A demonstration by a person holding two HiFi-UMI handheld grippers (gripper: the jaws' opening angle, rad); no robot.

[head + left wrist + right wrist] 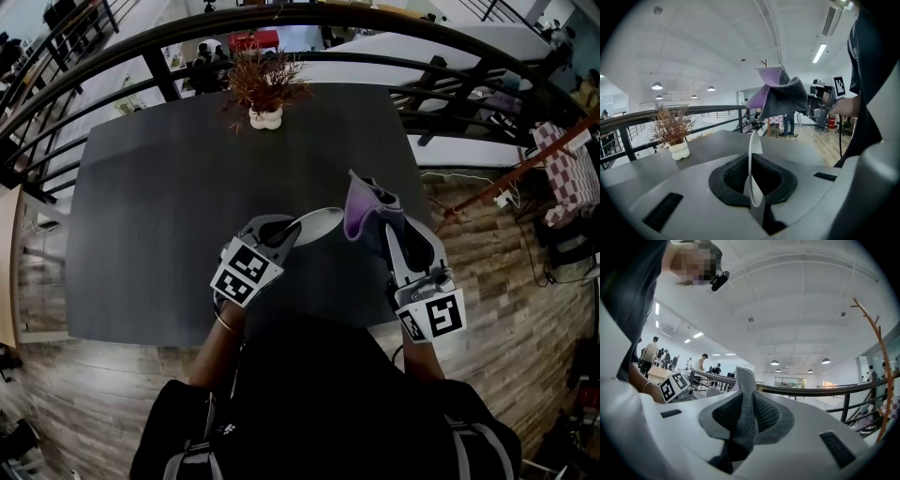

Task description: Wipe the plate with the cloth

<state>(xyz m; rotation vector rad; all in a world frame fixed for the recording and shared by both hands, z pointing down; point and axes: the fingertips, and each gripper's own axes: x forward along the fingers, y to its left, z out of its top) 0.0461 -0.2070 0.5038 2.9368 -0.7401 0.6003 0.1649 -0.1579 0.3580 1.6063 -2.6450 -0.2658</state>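
HEAD VIEW: above the person, steeply down on table; left gripper, right gripper close below | LEFT GRIPPER VIEW: just behind its jaws, across tabletop | RIGHT GRIPPER VIEW: just behind its jaws, level toward railing | SHARED: potted plant, plate in head and left views; cloth in all three

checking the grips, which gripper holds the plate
The left gripper, clamped on the white plate's rim; the right gripper pinches the grey-purple cloth instead.
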